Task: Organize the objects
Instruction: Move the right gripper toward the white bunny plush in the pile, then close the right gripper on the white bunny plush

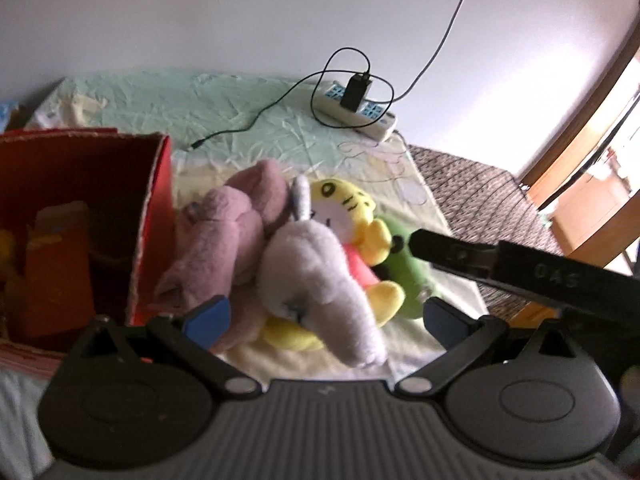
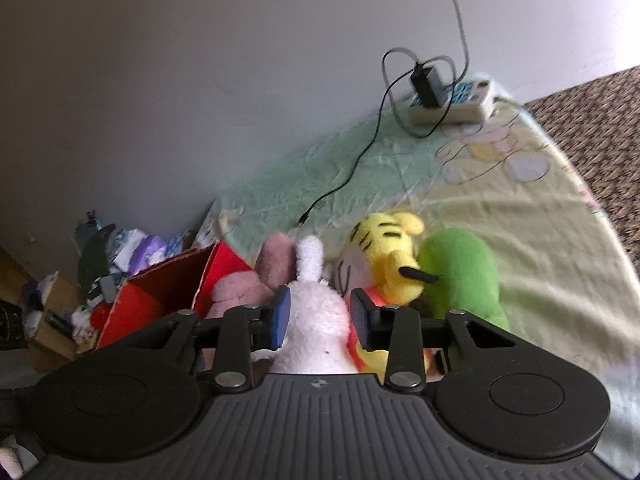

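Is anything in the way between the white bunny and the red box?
Yes. The pink plush lies between the white bunny and the red box, right against the box's wall. The right gripper straddles the bunny.

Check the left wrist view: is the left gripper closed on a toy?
No. The left gripper stands wide open, its blue pads either side of the white plush without touching it.

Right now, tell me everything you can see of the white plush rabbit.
The white plush rabbit is soft, fuzzy fabric with one long ear pointing away from the camera. It lies on top of the toy pile on the bed sheet, resting against the pink plush and the yellow tiger plush. The right gripper is clamped around its body; the left gripper is open near it.
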